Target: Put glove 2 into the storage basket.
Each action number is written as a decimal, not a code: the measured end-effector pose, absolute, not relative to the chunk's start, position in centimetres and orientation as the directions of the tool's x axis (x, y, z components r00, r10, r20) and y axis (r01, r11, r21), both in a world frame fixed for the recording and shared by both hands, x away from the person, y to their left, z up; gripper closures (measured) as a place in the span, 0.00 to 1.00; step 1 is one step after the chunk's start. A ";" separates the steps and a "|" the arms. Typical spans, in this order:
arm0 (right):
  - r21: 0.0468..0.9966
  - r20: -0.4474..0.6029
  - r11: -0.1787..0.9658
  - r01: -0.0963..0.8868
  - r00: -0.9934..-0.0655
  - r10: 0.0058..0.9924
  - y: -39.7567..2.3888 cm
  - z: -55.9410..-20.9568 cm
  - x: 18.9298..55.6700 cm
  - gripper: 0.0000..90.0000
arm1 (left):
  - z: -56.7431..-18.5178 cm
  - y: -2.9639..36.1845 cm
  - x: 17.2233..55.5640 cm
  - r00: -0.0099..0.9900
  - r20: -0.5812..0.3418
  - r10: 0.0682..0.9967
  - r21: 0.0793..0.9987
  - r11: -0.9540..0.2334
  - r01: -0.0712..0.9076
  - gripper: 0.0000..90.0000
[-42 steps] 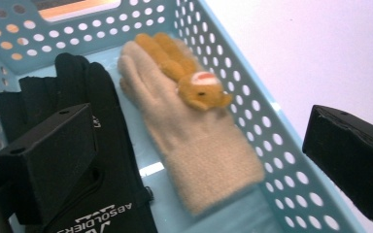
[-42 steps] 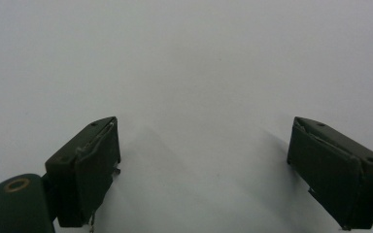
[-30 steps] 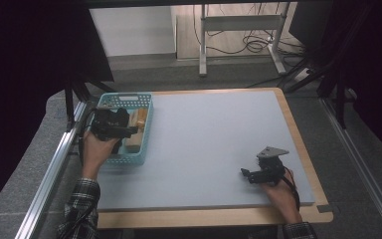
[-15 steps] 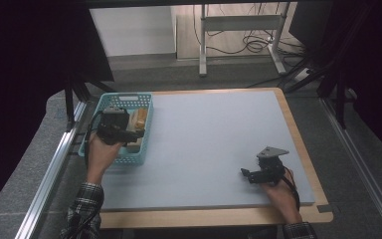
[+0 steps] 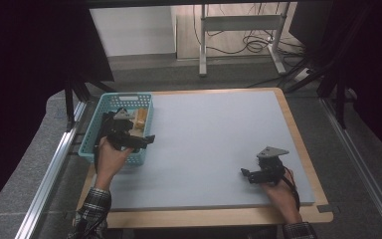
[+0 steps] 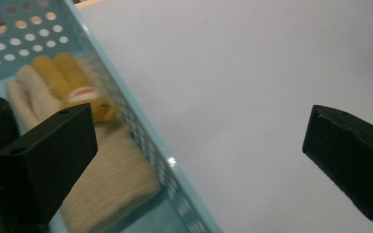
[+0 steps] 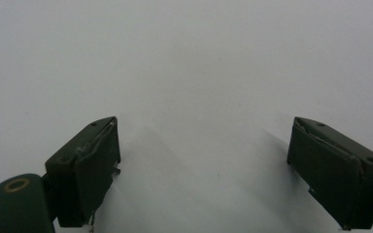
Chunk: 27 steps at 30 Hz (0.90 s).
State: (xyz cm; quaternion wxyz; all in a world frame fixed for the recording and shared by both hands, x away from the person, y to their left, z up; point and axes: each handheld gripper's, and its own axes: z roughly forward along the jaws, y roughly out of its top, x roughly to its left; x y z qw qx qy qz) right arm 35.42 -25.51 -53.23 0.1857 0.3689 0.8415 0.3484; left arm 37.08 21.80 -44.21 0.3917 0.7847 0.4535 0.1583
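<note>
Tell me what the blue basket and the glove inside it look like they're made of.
The basket looks like moulded plastic, pale turquoise with a slight gloss: its walls carry regular rows of punched holes. The glove looks like knitted fabric, cream with yellow fingers, matte and fuzzy; wool or cotton can't be told. The open left claw straddles the basket wall.

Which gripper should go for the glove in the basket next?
Left, probably. The left gripper is open at the basket rim beside the glove; the right gripper rests open on the far side of the mat.
</note>
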 end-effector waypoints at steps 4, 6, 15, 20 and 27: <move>0.724 -0.055 0.485 0.491 -0.659 0.750 -25.5 -53.2 35.4 0.13 | -44.3 20.7 36.7 0.561 -0.099 0.822 0.759 -0.302 0.577 0.00; 0.724 -0.056 0.485 0.491 -0.659 0.750 -25.5 -53.2 35.4 0.13 | -44.3 20.1 36.4 0.573 -0.100 0.814 0.761 -0.308 0.571 0.00; 0.724 -0.057 0.486 0.490 -0.659 0.750 -25.5 -53.2 35.4 0.13 | -44.7 17.5 35.4 0.619 -0.088 0.781 0.769 -0.342 0.540 0.00; 0.724 -0.057 0.485 0.490 -0.659 0.750 -25.5 -53.2 35.4 0.13 | -45.1 16.2 34.9 0.642 -0.094 0.761 0.777 -0.347 0.525 0.00; 0.724 -0.057 0.486 0.490 -0.659 0.750 -25.5 -53.2 35.4 0.13 | -46.1 14.7 34.0 0.675 -0.089 0.732 0.780 -0.371 0.504 0.00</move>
